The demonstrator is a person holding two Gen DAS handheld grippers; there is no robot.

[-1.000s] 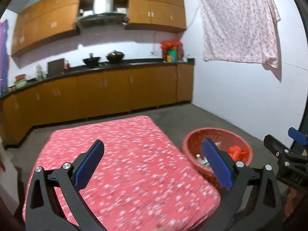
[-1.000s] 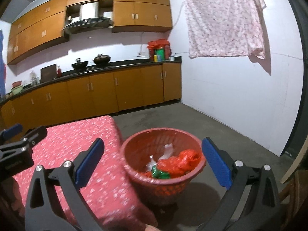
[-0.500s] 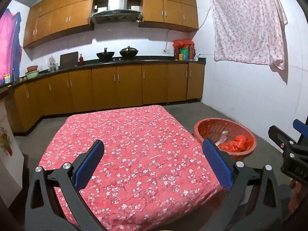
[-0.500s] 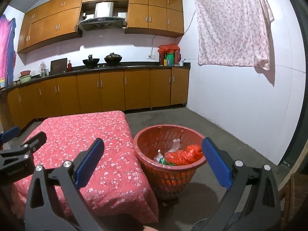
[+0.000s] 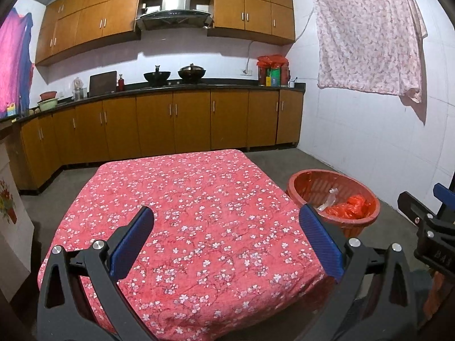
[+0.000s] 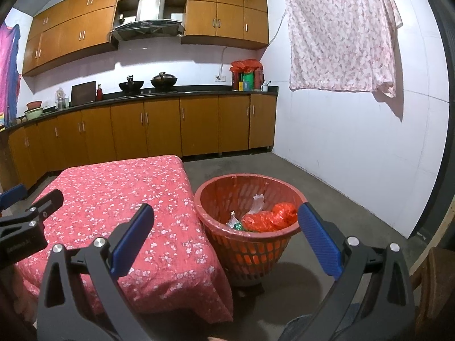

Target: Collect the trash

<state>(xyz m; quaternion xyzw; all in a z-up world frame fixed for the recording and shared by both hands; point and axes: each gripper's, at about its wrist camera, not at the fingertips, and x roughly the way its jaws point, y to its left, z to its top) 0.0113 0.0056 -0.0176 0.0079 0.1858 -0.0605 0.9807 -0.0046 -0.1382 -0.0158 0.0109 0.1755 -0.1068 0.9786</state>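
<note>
While both grippers hang with their jaws spread wide and nothing between them, the trash lies ahead of them in the basket [image 6: 247, 213] on the floor. The left gripper [image 5: 227, 238] hovers over the table [image 5: 187, 204], whose flowered cloth shows no litter. The right gripper [image 6: 224, 236] faces the basket, just right of the table's edge.

By my judgement the collecting is finished or nearly so. The step in hand is a last check: sweep both cameras slowly across the cloth and the floor around the basket, jaws kept apart and ready for any scrap.

Inside the basket, an orange bag [image 6: 270, 217] lies crumpled with its length running left to right across the right gripper's line. A clear wrapper [image 6: 257, 203] stands roughly upright behind it, pointing up towards the rim. A green scrap [image 6: 239, 226] sits to the left, too small to read.
</note>
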